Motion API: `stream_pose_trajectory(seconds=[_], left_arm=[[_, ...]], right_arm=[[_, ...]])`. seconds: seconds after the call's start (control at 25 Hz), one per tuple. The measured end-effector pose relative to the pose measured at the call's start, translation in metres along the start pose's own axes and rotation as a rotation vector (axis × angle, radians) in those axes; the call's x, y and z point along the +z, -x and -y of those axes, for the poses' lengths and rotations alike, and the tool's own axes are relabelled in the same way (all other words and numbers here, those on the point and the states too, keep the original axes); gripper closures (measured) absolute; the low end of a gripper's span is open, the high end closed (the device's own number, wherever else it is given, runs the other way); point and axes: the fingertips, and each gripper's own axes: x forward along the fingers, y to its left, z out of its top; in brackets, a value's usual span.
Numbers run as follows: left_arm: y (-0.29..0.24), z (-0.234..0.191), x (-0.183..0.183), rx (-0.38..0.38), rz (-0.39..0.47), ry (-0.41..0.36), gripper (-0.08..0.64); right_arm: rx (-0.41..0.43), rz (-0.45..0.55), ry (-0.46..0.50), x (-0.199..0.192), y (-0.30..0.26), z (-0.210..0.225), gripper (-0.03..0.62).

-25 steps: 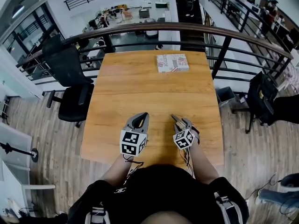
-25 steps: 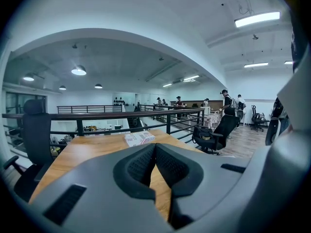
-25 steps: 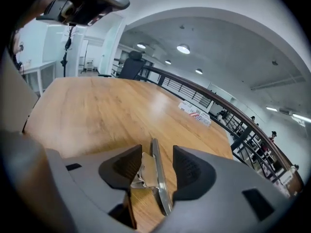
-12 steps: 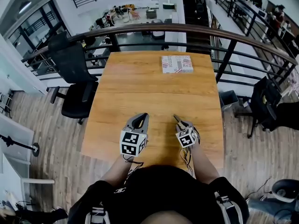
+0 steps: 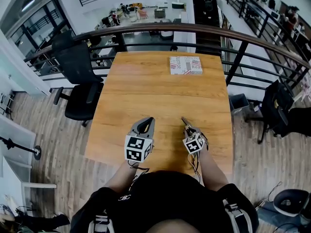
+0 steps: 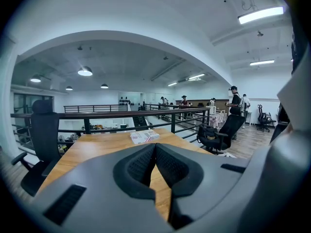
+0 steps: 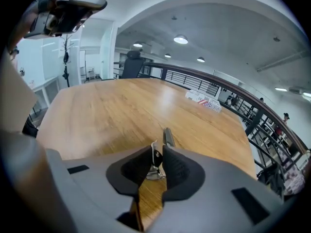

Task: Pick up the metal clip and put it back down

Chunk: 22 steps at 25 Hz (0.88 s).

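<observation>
Right gripper view: right tongs (image 7: 158,151), just closing, pinch metal clip (image 7: 154,165) near tabletop (image 7: 112,106) front edge; left tongs (image 6: 155,148) closed, empty.

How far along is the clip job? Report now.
Done: the right gripper is at the clip. In hand: its jaws have just been closing, and the pads pinch the clip between them. Left: lifting it off the table, which I can't see begun yet, then setting it back down. The left gripper is shut and empty.
</observation>
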Motion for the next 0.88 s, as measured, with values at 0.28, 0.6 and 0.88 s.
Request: stream_pose_trajectory(seconds=[0.28, 0.6, 0.88], left_arm=[[0.003, 0.005, 0.001, -0.009, 0.005, 0.003, 0.541], [-0.002, 0.014, 0.002, -0.033, 0.010, 0.004, 0.541], [-0.009, 0.027, 0.006, -0.072, 0.018, -0.004, 0.541]], right_arm=[[-0.116, 0.048, 0.046, 0.015, 0.016, 0.018, 0.563], [-0.169, 0.129, -0.048, 0.037, 0.047, 0.035, 0.568], [-0.238, 0.356, -0.165, 0.100, 0.118, 0.062, 0.568]])
